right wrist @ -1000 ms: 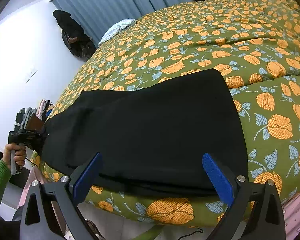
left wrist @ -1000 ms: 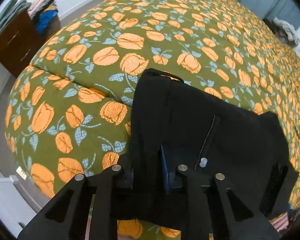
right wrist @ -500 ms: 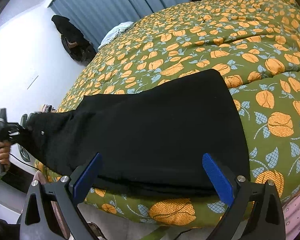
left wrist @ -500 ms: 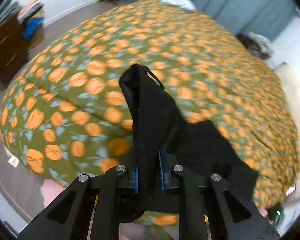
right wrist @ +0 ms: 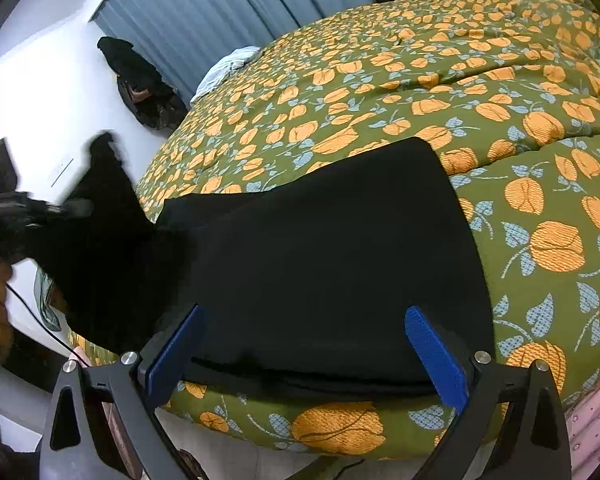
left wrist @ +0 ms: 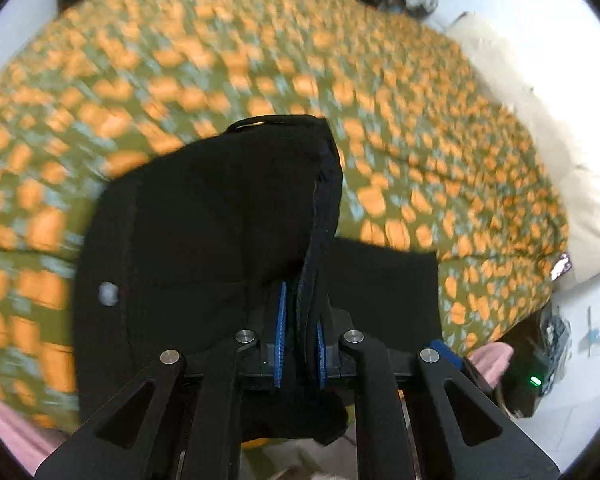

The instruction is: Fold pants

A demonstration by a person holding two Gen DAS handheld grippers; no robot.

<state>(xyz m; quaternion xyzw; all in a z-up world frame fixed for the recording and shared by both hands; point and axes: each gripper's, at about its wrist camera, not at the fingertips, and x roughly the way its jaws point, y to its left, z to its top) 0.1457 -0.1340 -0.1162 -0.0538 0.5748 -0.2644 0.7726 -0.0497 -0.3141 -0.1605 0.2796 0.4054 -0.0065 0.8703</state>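
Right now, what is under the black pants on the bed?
Under the black pants lies the green bedspread with orange flowers; its pattern shows all around them. Whether something else lies beneath cannot be seen, because the cloth covers that part.

We see the pants as matt black cloth, dense and lint-free, with a stitched seam and a small dull silver button near the waistband. The bedspread beneath is a woven cloth with a coarse, textured weave, olive with orange and pale blue figures. The left gripper and right gripper look like matt black plastic frames with bright metal pivot pins; their pads are blue, ribbed and rubbery. The curtains are a soft, pleated blue-grey cloth, and the wall is smooth white.
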